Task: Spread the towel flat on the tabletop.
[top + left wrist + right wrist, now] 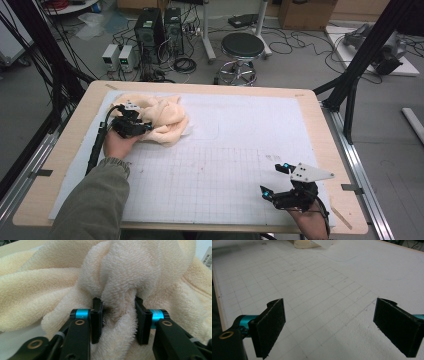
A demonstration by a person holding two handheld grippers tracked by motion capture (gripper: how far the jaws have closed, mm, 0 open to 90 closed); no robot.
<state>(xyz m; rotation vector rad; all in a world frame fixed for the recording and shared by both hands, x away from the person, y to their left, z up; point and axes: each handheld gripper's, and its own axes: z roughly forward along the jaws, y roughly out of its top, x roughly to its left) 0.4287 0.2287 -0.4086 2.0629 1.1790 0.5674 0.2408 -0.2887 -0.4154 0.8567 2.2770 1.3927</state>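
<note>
High view, towel (160, 119): cream, crumpled in 1 heap on the white gridded mat (225, 165), at the far left part of the table (55, 165)
High view, left gripper (142, 127): at the near left edge of the towel, tips in the cloth, held by the left hand (117, 143)
High view, right gripper (275, 180): near right part of the mat, well apart from the towel, jaws spread
Left gripper view, left gripper (118, 320): 2 black jaws clamped on a bunched fold of towel (120, 277), cloth squeezed between the pads
Right gripper view, right gripper (329, 327): released, 2 pads wide apart above bare mat (317, 285)
Right gripper view, towel (304, 243): a cream edge at the far top, well away
</note>
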